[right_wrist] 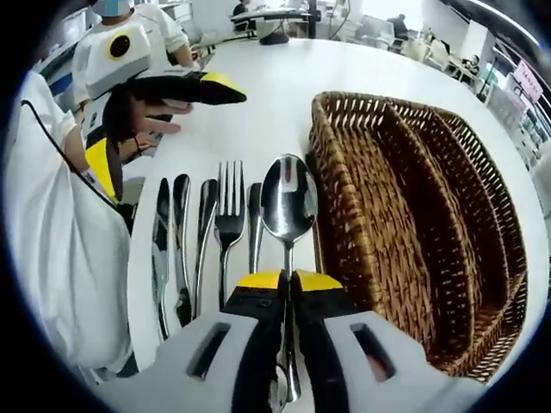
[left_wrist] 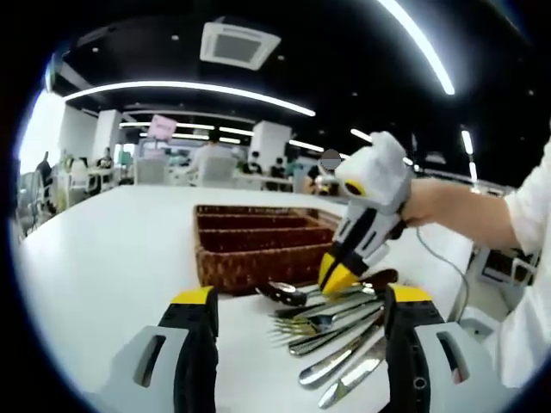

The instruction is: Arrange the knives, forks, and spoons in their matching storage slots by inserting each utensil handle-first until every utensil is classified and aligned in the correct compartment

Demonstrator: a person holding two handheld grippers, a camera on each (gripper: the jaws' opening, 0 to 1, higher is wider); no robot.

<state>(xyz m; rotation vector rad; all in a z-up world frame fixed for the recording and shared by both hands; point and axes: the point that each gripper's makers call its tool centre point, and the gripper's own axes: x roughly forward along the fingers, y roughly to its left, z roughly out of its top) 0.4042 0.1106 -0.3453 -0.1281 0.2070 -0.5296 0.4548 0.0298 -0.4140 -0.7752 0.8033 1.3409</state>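
A shiny steel spoon (right_wrist: pixel 288 206) lies bowl-up on the white table (right_wrist: pixel 258 95), just beside the wicker basket (right_wrist: pixel 413 224). The right gripper (right_wrist: pixel 287 284) pinches its handle; the left gripper (left_wrist: pixel 297 314) hangs wide apart.

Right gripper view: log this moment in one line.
right tongs: shut on spoon | left tongs: open | basket: empty | cutlery on table
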